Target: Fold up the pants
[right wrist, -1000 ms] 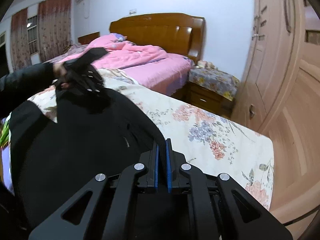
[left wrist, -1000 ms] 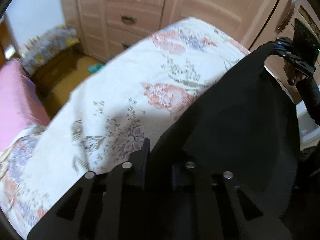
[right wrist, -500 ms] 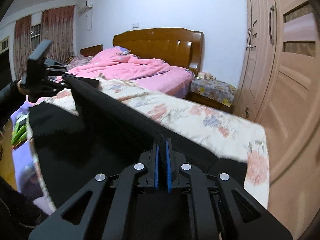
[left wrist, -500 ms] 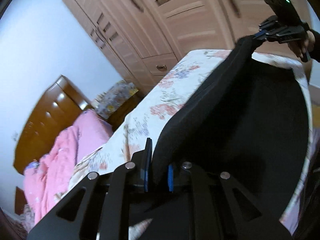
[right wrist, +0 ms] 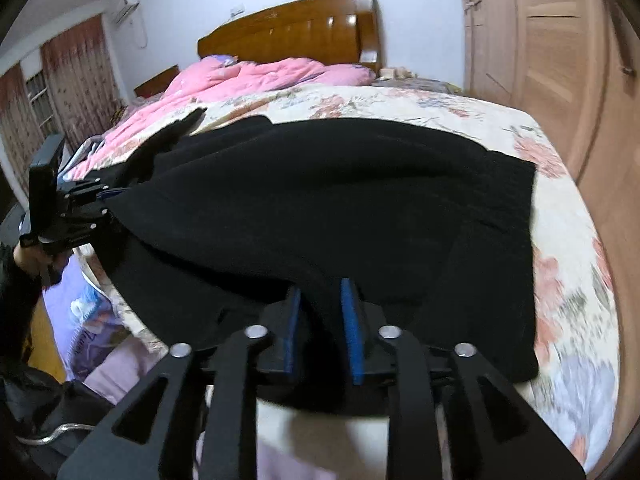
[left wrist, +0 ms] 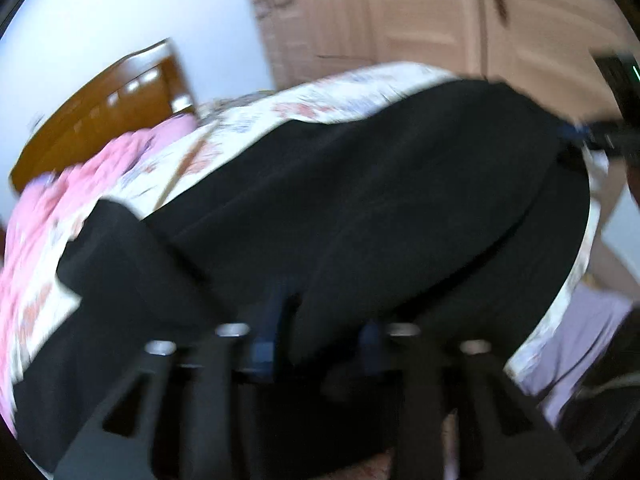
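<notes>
Right gripper (right wrist: pixel 318 322): black frame with triangular cut-outs, four silver screw heads, blue pads (right wrist: pixel 349 320) on its fingers. Left gripper (right wrist: pixel 110 194): same black build, small silver screws, blue pads, a black block mounted on its rear. Person's sleeve (right wrist: pixel 12 280): dark.

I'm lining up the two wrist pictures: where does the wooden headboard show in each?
Left wrist: the wooden headboard sits upper left, tilted, above the pink quilt.
Right wrist: the headboard sits top centre, level, behind the quilt.
Shared landmark: the black pants spread across the floral sheet.
</notes>
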Action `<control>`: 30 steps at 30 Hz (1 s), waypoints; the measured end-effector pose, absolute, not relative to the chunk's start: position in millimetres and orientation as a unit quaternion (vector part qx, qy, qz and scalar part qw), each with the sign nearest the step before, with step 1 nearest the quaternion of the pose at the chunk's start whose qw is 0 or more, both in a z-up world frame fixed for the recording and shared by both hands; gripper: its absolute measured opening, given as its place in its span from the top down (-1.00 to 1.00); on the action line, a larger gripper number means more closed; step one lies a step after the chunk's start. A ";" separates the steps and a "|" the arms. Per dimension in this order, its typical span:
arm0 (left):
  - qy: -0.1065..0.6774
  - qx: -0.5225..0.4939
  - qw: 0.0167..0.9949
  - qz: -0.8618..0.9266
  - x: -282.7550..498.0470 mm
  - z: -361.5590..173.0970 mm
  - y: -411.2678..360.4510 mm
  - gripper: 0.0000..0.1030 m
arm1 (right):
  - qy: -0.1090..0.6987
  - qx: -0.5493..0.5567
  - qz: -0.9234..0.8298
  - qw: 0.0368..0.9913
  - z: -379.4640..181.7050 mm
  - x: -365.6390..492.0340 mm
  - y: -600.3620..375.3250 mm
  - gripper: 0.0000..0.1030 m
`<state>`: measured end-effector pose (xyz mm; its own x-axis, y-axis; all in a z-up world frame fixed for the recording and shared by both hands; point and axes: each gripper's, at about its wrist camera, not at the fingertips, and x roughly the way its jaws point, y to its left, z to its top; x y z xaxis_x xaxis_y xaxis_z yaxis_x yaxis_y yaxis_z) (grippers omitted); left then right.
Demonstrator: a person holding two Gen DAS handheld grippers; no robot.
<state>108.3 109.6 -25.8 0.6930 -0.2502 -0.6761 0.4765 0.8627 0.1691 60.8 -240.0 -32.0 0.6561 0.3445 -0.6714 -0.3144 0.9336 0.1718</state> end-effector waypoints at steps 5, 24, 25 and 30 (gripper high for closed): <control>0.327 -0.017 0.929 -0.169 74.2 -12.3 134.3 -0.96 | 0.345 0.093 0.176 0.917 -38.6 31.0 -254.5 -0.47; 0.381 -0.162 0.903 -0.117 83.2 -41.9 168.9 -0.96 | 0.370 0.270 0.106 0.883 -64.6 60.8 -284.7 0.42; 0.383 -0.168 0.901 -0.118 89.2 -40.9 169.8 -0.96 | 0.369 0.292 0.111 0.875 -68.1 60.9 -291.1 0.44; 0.387 -0.179 0.899 -0.100 129.3 -30.4 165.5 -0.96 | 0.367 0.295 0.108 0.876 -69.2 60.0 -291.5 0.44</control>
